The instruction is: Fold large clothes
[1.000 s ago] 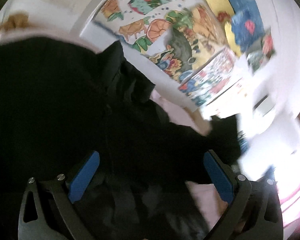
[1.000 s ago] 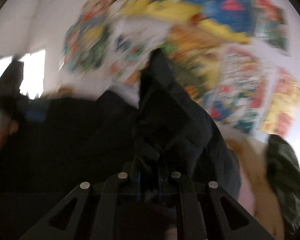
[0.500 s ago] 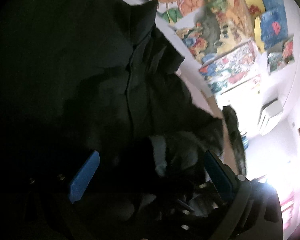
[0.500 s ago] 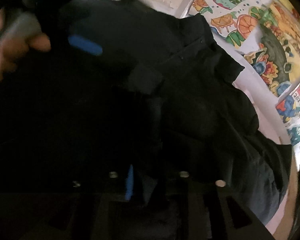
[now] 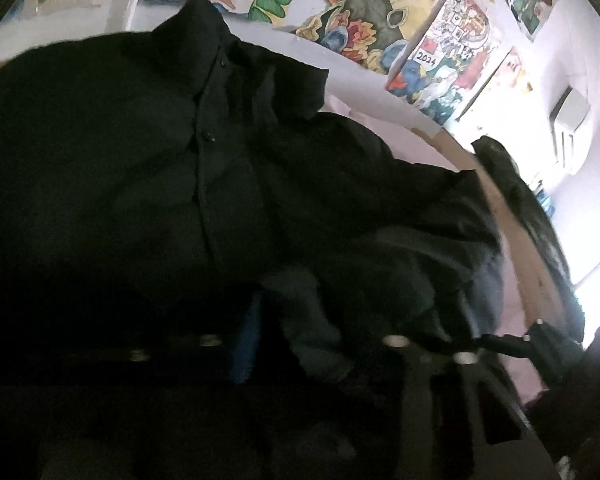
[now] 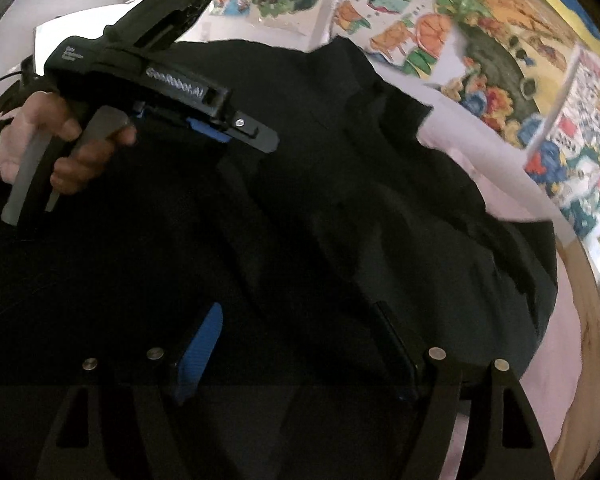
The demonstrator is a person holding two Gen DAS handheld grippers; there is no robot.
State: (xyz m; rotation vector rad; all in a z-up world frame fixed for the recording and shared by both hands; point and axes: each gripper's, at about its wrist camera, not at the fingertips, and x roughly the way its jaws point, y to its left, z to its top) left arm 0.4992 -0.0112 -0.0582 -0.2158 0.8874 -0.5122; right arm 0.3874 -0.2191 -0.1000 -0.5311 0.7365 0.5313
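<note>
A black button-front jacket [image 6: 340, 184] lies rumpled on a pink bedsheet [image 6: 560, 344]. The right gripper [image 6: 300, 344] hovers over it, fingers spread; the left gripper [image 6: 244, 132] looks pinched onto cloth. Smoothing the panels flat first would probably give a cleaner fold.

The near half of the left wrist view is so dark that the left gripper's [image 5: 316, 344] fingers [image 5: 244, 340] melt into the black shirt [image 5: 140, 160], and I can't tell their spacing. In the right wrist view, the shirt [image 6: 340, 200] covers most of the pink bed [image 6: 548, 380], and its left part runs off the frame.
</note>
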